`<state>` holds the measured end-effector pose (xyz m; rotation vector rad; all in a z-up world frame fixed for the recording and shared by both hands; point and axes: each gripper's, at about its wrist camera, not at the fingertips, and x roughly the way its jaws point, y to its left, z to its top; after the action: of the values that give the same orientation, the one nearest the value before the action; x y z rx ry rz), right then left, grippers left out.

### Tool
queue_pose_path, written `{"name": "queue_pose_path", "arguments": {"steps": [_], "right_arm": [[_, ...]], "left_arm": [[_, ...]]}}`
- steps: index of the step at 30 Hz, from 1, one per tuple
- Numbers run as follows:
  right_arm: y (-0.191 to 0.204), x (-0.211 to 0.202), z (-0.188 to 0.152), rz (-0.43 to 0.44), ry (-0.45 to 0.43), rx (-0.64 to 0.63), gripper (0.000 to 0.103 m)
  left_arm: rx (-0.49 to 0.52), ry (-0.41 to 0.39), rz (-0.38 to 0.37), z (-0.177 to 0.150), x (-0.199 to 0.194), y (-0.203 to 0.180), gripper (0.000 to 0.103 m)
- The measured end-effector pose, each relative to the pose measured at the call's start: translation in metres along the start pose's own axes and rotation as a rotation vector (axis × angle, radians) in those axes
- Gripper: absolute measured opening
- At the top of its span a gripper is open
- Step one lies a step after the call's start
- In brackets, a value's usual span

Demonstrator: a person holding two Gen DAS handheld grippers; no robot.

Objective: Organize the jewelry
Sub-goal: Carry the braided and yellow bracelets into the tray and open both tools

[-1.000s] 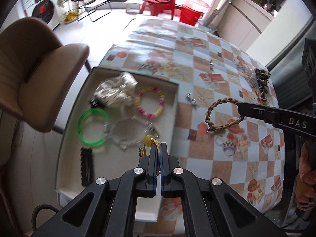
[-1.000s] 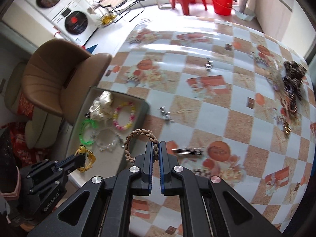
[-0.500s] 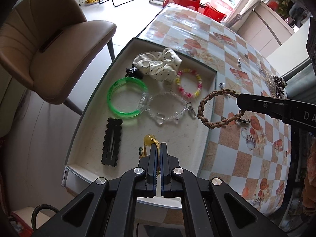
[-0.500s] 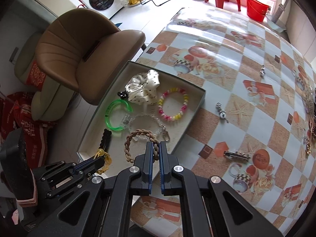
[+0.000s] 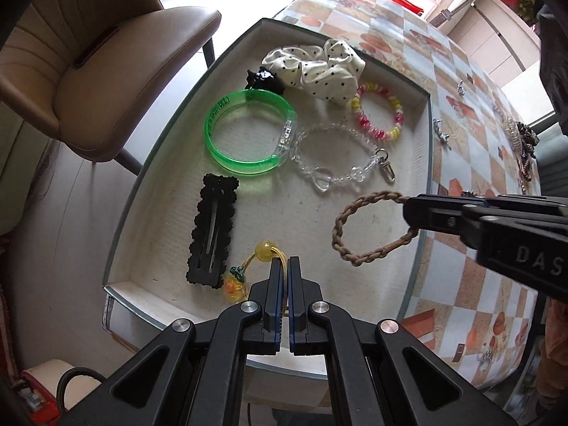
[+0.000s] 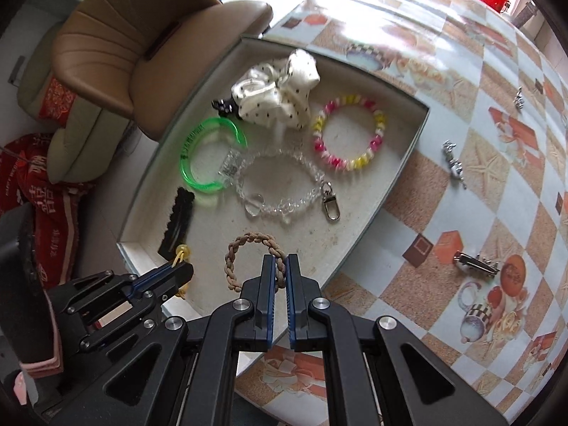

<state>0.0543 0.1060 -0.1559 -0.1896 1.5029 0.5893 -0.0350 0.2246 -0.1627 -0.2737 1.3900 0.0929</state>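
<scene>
Both my grippers hang over the tray, each clamped on a piece of jewelry.

My left gripper [image 5: 284, 266] has its fingers pressed together on a yellow cord charm [image 5: 264, 251], which dangles over the tray's [image 5: 424, 163] near end beside a black clip [image 5: 212, 230]. My right gripper [image 6: 280, 262] has its fingers clamped on a braided band [image 6: 250, 239], held just above the tray floor near its right wall. Lying in the tray are a green bangle [image 5: 248, 131], a clear bead chain [image 5: 337, 174], a pink-yellow bracelet [image 5: 378, 112] and a dotted scrunchie [image 5: 316, 64]. More small metal pieces lie on the checked tabletop [image 6: 479, 213] outside it.
</scene>
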Motion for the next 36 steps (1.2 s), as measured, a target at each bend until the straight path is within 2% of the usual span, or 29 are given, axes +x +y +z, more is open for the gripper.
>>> {"name": "queue_pose_path", "arguments": {"steps": [7, 14, 16, 18, 19, 23, 28, 36], "right_arm": [[-0.002, 0.03, 0.004, -0.017, 0.065, 0.018, 0.007], [0.001, 0.038, 0.01, -0.011, 0.086, 0.006, 0.008], [0.002, 0.035, 0.013, -0.008, 0.081, 0.005, 0.017], [0.002, 0.028, 0.014, -0.003, 0.053, 0.003, 0.056], [0.001, 0.025, 0.014, 0.001, 0.042, 0.0, 0.06], [0.003, 0.015, 0.018, 0.008, 0.02, 0.008, 0.061], [-0.008, -0.011, 0.019, 0.017, -0.053, 0.038, 0.061], [-0.05, -0.054, 0.004, -0.013, -0.14, 0.121, 0.061]], "left_arm": [[0.017, 0.008, 0.034, -0.002, 0.01, -0.004, 0.005], [0.033, 0.014, 0.062, -0.002, 0.011, -0.007, 0.005], [0.028, 0.01, 0.06, -0.001, 0.01, -0.007, 0.005], [0.025, 0.011, 0.065, 0.0, 0.009, -0.006, 0.005], [0.026, 0.011, 0.07, 0.0, 0.009, -0.006, 0.005], [0.031, 0.014, 0.081, 0.0, 0.008, -0.005, 0.005], [0.031, 0.006, 0.091, 0.0, 0.004, -0.006, 0.005], [0.021, 0.01, 0.093, 0.0, 0.001, -0.006, 0.005]]}}
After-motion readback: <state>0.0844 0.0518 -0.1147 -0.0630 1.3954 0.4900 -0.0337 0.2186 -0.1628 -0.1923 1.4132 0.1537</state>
